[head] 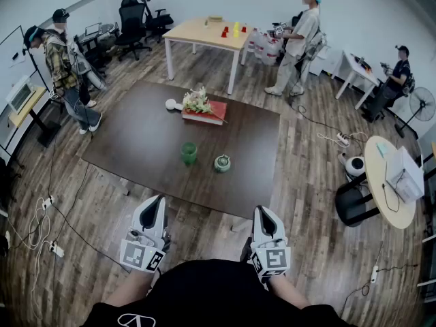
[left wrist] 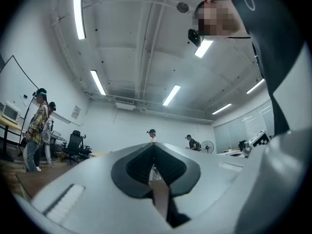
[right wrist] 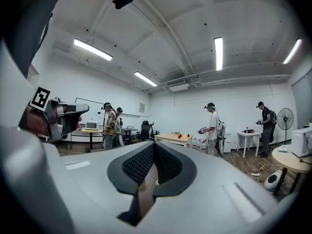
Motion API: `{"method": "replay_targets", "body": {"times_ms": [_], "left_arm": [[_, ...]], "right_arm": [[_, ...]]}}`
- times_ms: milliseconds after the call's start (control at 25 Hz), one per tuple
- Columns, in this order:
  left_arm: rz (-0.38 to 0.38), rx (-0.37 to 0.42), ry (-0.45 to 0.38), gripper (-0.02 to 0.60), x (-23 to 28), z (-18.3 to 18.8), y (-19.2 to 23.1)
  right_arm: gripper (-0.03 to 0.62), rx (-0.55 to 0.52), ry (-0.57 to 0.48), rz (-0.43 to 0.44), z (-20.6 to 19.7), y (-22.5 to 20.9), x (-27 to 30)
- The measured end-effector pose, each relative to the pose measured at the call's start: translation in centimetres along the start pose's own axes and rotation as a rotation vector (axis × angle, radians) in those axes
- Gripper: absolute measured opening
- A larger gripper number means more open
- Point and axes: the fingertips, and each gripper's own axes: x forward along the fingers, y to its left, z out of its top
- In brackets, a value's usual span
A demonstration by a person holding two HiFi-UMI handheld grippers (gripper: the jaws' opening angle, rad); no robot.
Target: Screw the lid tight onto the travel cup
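A green travel cup point(head: 189, 152) stands open-topped on the dark brown table point(head: 136, 142), with its round green lid point(head: 222, 163) lying just to its right. Both grippers are held close to my body, well short of the table's near edge. My left gripper point(head: 155, 206) is shut and empty, tilted upward toward the ceiling in its own view point(left wrist: 153, 147). My right gripper point(head: 263, 214) is also shut with nothing in it, and its own view point(right wrist: 153, 147) looks level across the room. Neither gripper view shows the cup or lid.
A red tray with flowers point(head: 202, 107) and a white object point(head: 171, 104) sit at the table's far side. Several people stand around the room. A wooden table point(head: 204, 34), office chairs point(head: 131, 20), a round table point(head: 392, 182) and floor cables point(head: 41, 216) surround the area.
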Motion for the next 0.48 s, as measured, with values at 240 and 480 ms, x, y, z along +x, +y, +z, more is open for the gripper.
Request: {"method": "replay_targets", "body": {"times_ms": [240,480], "left_arm": [[-0.004,-0.004,0.005,0.000,-0.5,-0.3,-0.4],[0.017,0.005,0.030,0.000,-1.4,-1.0,-0.3]], "right_arm": [[0.006,0.003,0.010,0.015,-0.3,0.9,-0.2],[0.008,0.040,-0.019,0.029,0.1,1.2,-0.7]]}}
